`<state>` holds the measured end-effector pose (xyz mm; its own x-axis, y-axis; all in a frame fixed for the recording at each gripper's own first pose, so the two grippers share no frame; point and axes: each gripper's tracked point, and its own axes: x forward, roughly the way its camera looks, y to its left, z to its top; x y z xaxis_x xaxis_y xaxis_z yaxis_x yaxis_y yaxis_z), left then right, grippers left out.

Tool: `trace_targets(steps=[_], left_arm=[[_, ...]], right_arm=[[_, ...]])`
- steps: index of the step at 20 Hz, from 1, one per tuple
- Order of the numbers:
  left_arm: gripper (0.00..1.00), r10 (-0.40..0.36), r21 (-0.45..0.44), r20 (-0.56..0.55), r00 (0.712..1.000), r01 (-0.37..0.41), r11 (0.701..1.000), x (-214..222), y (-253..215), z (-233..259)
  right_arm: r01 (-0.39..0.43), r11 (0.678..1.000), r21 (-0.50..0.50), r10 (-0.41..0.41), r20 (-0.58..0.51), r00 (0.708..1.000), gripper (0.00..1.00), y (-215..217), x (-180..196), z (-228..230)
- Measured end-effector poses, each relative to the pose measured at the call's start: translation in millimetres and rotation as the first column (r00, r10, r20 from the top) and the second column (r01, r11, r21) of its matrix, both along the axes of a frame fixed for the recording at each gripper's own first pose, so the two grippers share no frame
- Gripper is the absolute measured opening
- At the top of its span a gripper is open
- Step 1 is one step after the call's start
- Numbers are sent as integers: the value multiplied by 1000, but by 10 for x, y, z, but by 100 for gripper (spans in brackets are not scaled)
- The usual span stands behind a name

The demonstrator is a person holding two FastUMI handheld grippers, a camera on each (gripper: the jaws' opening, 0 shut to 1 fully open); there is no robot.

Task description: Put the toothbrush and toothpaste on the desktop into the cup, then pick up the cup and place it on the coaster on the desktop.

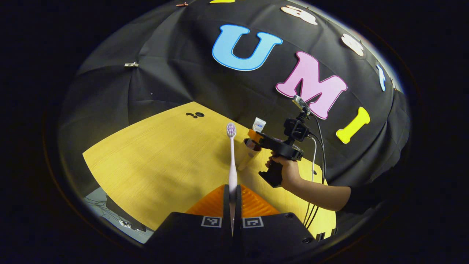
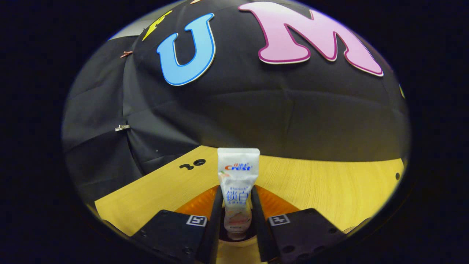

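The left gripper (image 1: 232,200) squeezes its 2 fingers tight on the toothbrush (image 1: 232,161), which stands straight up out of them, bristles on top. Ahead of it and a bit to the right, a hand (image 1: 287,172) holds the right gripper (image 1: 253,137) over the cup (image 1: 248,157) on the yellow desktop (image 1: 154,165). The right gripper pinches the toothpaste (image 2: 237,190) between its fingers (cap end down, flat end up). The cup's rim (image 2: 234,240) sits right below the cap.
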<state>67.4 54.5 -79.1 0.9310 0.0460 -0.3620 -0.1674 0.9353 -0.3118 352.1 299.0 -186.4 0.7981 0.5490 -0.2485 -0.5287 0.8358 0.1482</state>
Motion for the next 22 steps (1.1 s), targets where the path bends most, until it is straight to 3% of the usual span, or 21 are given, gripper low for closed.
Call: trace_targets(steps=[3,4,5,6,7,14,19,22], left_arm=[[6,-10,8,-9,1000,10,1000,118,-55,-40],[6,-10,5,-4,1000,10,1000,141,-42,-37],[6,-10,3,3,1000,10,1000,139,-31,-41],[6,-13,-1,11,1000,13,1000,181,-33,-18],[6,-18,-1,22,1000,18,1000,199,-44,-7],[6,-99,93,144,985,86,992,700,-91,471],[6,-195,148,231,953,164,975,964,-278,739],[6,-222,205,267,938,170,964,1219,-339,839]], right_arm=[[-29,1000,7,29,-1,1000,71,1,-127,85],[-34,999,15,34,9,999,75,-3,-149,152],[-38,999,26,37,15,999,88,-14,-175,227],[-41,998,37,40,18,999,87,-31,-198,299],[-44,998,44,43,19,999,98,-83,-264,371],[3,997,74,-11,99,995,98,-834,-473,903],[92,990,105,-104,108,989,98,-1638,-463,1049],[197,977,86,-206,102,973,98,-2300,-422,1010]])
